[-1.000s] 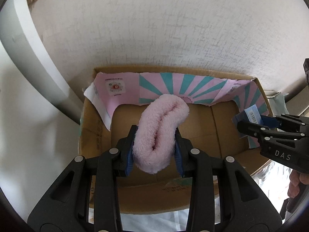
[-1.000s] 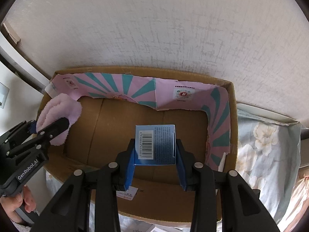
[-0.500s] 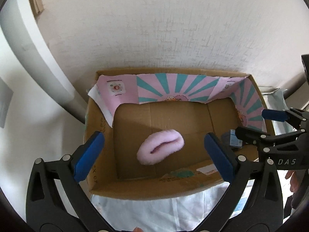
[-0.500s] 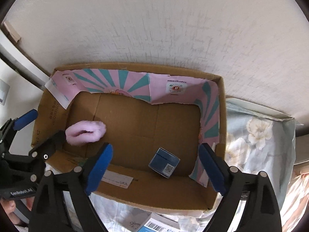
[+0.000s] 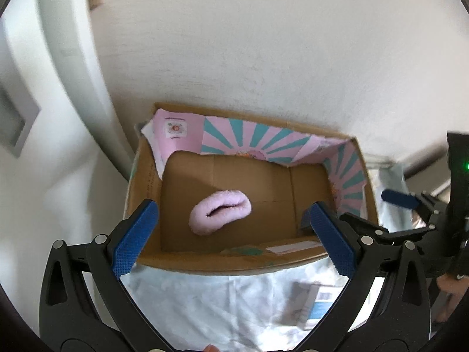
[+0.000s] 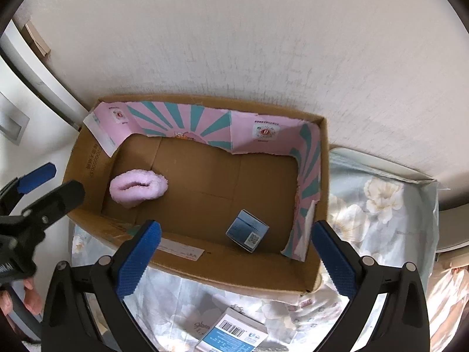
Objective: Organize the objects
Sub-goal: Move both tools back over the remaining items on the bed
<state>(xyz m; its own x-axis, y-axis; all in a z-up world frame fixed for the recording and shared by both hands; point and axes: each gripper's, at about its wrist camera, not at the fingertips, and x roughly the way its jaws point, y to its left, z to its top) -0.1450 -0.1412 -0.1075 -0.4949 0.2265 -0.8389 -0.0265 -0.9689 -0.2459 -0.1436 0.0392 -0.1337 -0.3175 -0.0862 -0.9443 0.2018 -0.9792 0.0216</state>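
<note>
A white textured wall [image 6: 263,44] was seen behind everything, and a floral bedsheet [image 6: 381,205] was spread under and beside a cardboard box [image 6: 234,272]. The open box was set against the wall, its long axis running left to right in both views, and a pink and teal paper liner [image 6: 181,120] was folded along its far and right walls.

The left tool [image 5: 234,234] was held above the box's near edge with its jaws spread wide and nothing between them. The right tool [image 6: 234,252] was held likewise over the near right part of the box; its jaws had just been opening and stood wide apart, with nothing pinched.

A pink fuzzy slipper sock [image 5: 220,212] was lying on the box floor in the left half, its long axis roughly left to right and its slit-like opening facing up. A small blue carton [image 6: 247,230] was resting on the floor in the near right part, well apart from the sock and tilted, with 1 corner towards the near wall. Another blue and white carton [image 6: 234,334] was lying on the sheet in front of the box.
</note>
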